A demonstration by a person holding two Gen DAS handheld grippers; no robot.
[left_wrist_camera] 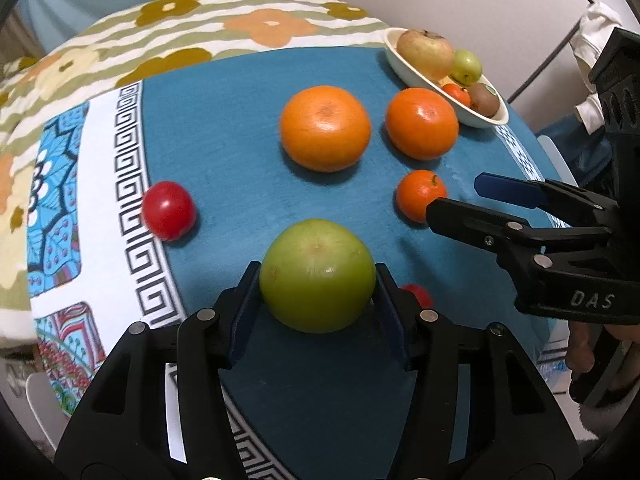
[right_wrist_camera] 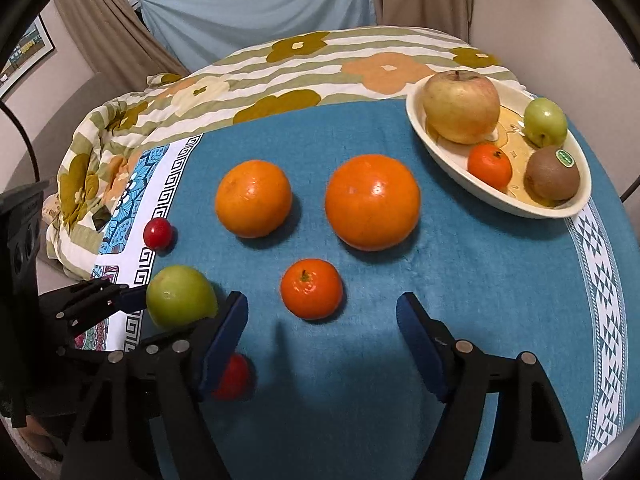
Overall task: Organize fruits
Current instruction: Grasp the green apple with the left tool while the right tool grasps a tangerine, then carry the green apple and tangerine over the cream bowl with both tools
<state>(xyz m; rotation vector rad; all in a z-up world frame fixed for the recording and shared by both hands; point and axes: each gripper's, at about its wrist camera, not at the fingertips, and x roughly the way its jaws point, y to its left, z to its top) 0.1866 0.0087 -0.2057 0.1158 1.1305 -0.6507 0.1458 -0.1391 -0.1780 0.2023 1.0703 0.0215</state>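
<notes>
Left claw closed around the green fruit, right claw gaping near the small mandarin; slips and knocks are the risk.

The left gripper has its blue pads against both sides of the smooth round green fruit, which sits on the teal tablecloth at the near middle; the pads meet it low on its curve, so I judge it could squirt forward when lifted. A small red tomato lies just beside the right-hand pad and could get nudged away. The right gripper stands wide with nothing held, near the small glossy orange mandarin, which lies just beyond its tips. The cream oval bowl at the far right already holds several fruits, leaving little room.
</notes>
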